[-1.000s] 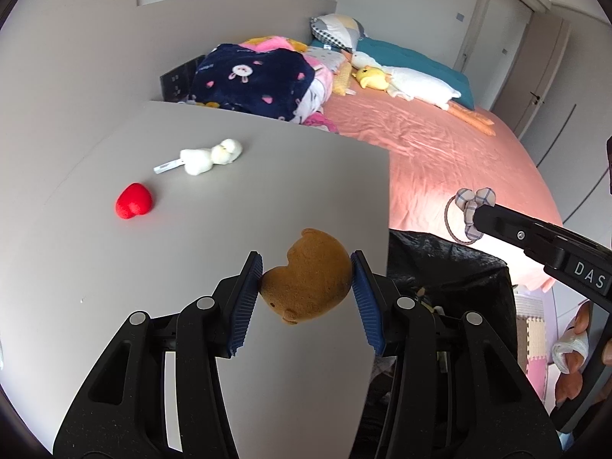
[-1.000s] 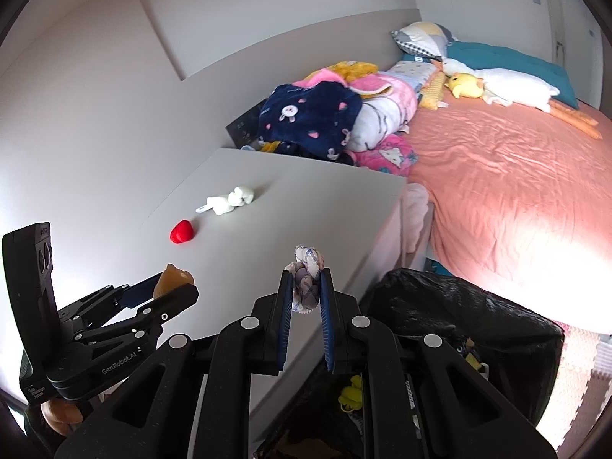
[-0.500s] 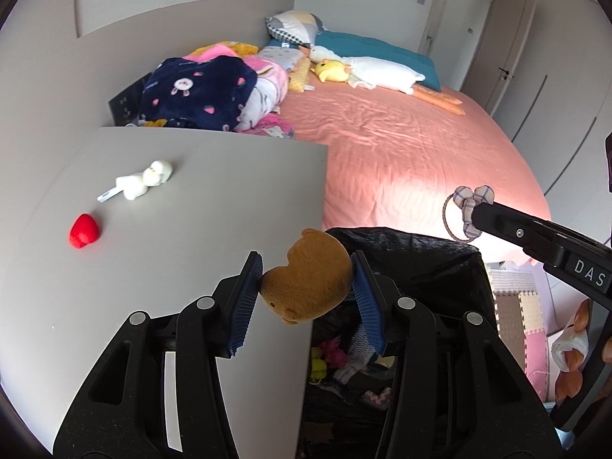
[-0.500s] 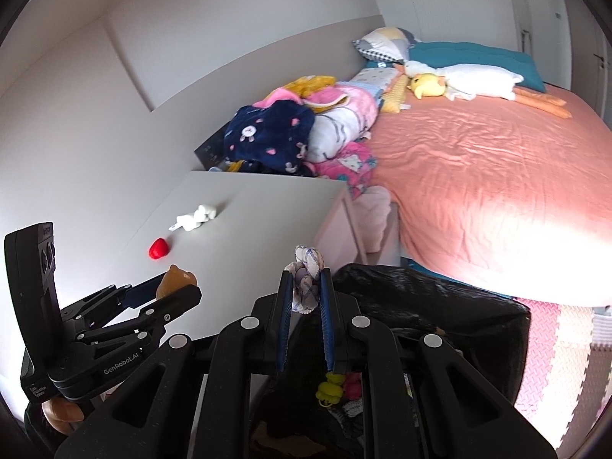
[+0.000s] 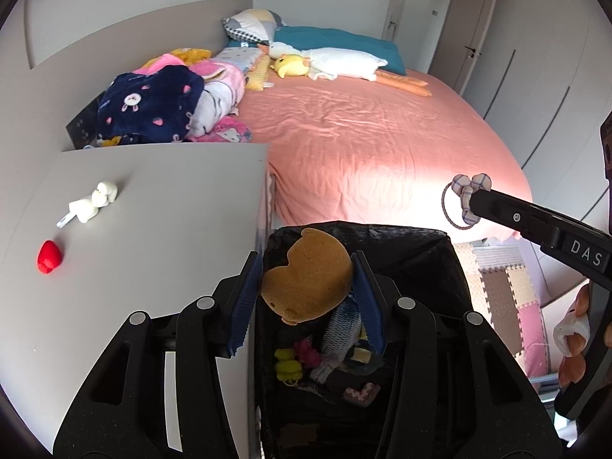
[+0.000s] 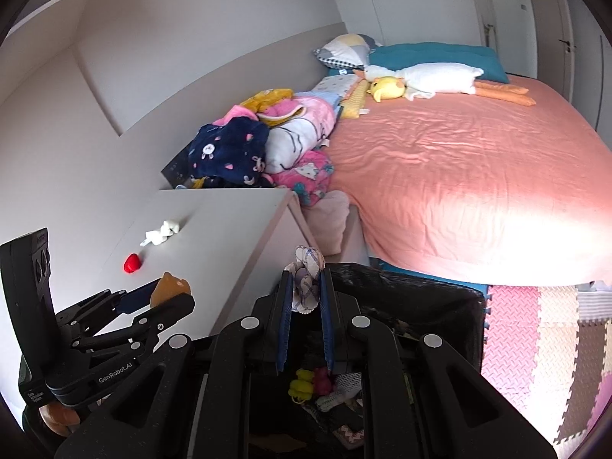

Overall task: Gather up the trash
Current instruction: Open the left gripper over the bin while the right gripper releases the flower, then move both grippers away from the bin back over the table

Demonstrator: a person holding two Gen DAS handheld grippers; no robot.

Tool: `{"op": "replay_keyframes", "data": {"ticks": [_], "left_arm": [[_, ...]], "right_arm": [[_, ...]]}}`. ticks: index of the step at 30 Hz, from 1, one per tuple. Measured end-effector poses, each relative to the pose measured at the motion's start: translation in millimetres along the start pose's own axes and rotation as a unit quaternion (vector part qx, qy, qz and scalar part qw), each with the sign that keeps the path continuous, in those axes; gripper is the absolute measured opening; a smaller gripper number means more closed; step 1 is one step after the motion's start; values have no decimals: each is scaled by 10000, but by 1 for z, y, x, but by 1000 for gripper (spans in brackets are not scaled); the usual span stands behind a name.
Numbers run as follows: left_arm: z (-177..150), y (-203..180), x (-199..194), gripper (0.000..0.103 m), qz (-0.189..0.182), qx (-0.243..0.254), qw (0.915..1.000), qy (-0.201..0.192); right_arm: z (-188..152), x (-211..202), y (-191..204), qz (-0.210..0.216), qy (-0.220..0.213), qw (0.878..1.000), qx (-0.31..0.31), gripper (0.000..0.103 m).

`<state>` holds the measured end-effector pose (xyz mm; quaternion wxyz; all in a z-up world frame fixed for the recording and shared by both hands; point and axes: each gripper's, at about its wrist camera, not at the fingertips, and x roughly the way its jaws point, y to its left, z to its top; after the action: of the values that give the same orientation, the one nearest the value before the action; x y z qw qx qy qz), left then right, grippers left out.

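Here, at lower centre of the left wrist view, the left gripper [image 5: 306, 287] clamps a brown plush [image 5: 306, 281] over the black trash bag [image 5: 451, 267], hiding part of its jumbled contents. At the right edge, the right gripper [image 6: 304, 298] pinches a checked hair tie [image 6: 306, 281], its fingers largely cut off

Bright daylight, bedsheet [image 5: 382, 145] glare, fisheye-warped edges

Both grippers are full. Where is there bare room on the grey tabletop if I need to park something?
The grey tabletop is bare between its bed-side edge and the white plush toy and red heart-shaped piece near the wall side. The black-lined trash bin beside it is crowded with discarded items.
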<state>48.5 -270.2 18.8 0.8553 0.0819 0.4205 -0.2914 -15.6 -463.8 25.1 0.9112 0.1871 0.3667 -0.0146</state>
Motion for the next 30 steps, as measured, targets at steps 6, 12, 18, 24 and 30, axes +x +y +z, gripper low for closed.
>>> {"op": "replay_keyframes", "data": {"ticks": [6, 12, 18, 24, 30], "left_arm": [[1, -13, 4, 47, -145, 185, 9997, 63], [-1, -26, 7, 81, -405, 471, 9978, 240], [-5, -21, 8, 97, -245, 446, 9984, 237], [-7, -13, 5, 97, -167, 381, 9989, 234], [-12, -7, 3, 97, -97, 349, 9990, 261]], "right_arm": [[-2, -10, -12, -138, -66, 9998, 121, 16], [-3, -18, -20, -381, -46, 9989, 258, 28], [-2, -35, -26, -692, -378, 9957, 480, 93], [-3, -33, -27, -655, -379, 9957, 525, 93], [-3, -27, -16, -584, -318, 9969, 411, 93]]}}
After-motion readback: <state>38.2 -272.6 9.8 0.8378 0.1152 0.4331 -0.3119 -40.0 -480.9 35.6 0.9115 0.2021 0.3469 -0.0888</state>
